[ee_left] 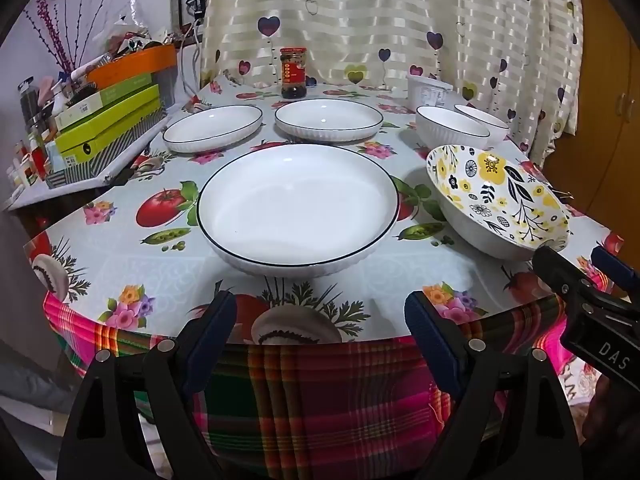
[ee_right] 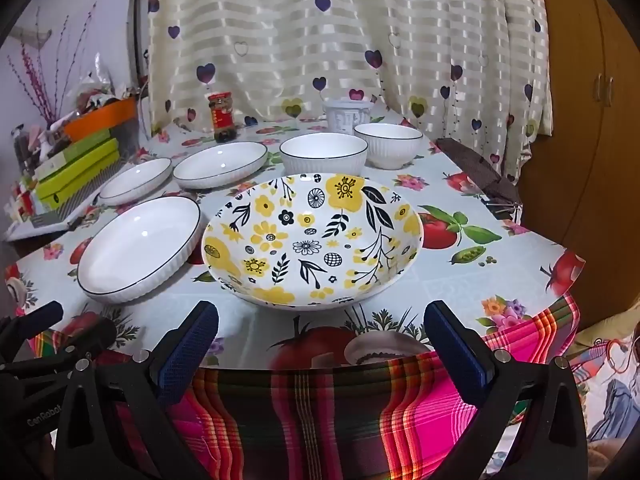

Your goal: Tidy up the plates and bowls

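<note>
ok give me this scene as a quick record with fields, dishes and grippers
plates: three white, dark-rimmed; near plate, two behind
white bowls: two, side by side
floral bowl: right of near plate
left hand-held gripper: open, facing near plate
right hand-held gripper: open, facing floral bowl
stacked: nothing yet

Even indoor light from above; small glare spots on white plates [ee_left: 298, 204]. Heavy fisheye bending, black vignette at frame corners; soft shadows, centre sharp.
</note>
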Available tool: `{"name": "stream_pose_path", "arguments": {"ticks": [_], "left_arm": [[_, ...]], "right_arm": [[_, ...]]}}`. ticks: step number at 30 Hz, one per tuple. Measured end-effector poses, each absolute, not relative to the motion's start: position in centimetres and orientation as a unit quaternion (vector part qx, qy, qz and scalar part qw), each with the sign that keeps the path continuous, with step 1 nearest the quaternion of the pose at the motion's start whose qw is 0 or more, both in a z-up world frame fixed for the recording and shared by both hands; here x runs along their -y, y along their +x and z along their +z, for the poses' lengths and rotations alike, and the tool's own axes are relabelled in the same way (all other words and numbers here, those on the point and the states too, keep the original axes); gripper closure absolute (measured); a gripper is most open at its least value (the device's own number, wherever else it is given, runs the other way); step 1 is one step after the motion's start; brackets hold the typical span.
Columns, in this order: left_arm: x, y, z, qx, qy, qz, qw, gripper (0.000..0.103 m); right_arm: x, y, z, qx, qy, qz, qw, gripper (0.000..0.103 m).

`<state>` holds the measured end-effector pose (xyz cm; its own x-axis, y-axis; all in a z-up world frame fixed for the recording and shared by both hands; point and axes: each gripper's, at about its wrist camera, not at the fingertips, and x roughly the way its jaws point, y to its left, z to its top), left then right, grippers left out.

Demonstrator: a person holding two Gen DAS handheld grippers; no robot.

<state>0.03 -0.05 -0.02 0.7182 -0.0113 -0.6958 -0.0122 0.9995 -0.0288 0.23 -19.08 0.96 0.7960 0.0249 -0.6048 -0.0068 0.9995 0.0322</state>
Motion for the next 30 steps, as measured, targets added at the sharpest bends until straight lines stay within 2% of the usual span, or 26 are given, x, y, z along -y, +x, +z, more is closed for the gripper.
{"name": "stream_pose_path", "arguments": {"ticks": [4, 30], "left_arm": [[0.4, 0.2, -0.2, -0.38, 0.001, 0.011, 0.925, 0.017], [-1.2, 0.7, -0.5, -0.393, -0.042, -0.002, 0.918, 0.017]], "right_arm": [[18.9, 0.2, 1.0, -0.316, 0.01, 0.008, 0.949, 0.0], [18.5, 0.8, 1.1, -0.312, 0.005, 0.012, 0.95, 0.0]]}}
